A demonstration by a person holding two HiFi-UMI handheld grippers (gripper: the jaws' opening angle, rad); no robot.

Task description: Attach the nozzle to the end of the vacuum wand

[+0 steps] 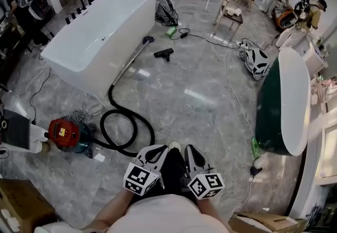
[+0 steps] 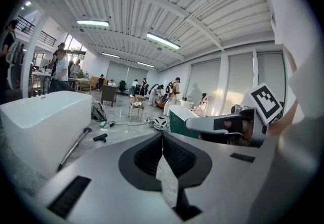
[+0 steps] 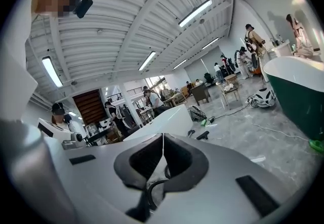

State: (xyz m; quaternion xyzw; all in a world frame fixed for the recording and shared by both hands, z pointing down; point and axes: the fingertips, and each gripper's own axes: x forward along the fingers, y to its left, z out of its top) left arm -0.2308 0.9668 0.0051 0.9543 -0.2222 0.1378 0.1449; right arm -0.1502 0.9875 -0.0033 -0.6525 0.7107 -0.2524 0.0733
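Note:
The black nozzle [image 1: 164, 54] lies on the marble floor, a short way right of the wand's dark end [image 1: 148, 40]. The metal wand [image 1: 130, 61] leans against the white bathtub [image 1: 100, 32]. A black hose [image 1: 126, 127] loops from it to the red vacuum [image 1: 63, 133]. Both grippers are held close to my body, far from the nozzle. The left gripper [image 1: 164, 148] and the right gripper [image 1: 188, 148] are shut and hold nothing. In the left gripper view the nozzle [image 2: 100, 137] and wand [image 2: 73, 148] show far ahead of the closed jaws. The right gripper view shows the nozzle [image 3: 202, 135] small on the floor.
A dark green bathtub [image 1: 279, 105] stands at the right. A backpack [image 1: 166, 11], a green item [image 1: 170, 31], cables, a chair [image 1: 230, 11] and a white-black bag [image 1: 256, 61] lie beyond the nozzle. Several people work at the back. Cardboard boxes [image 1: 21, 208] sit near my feet.

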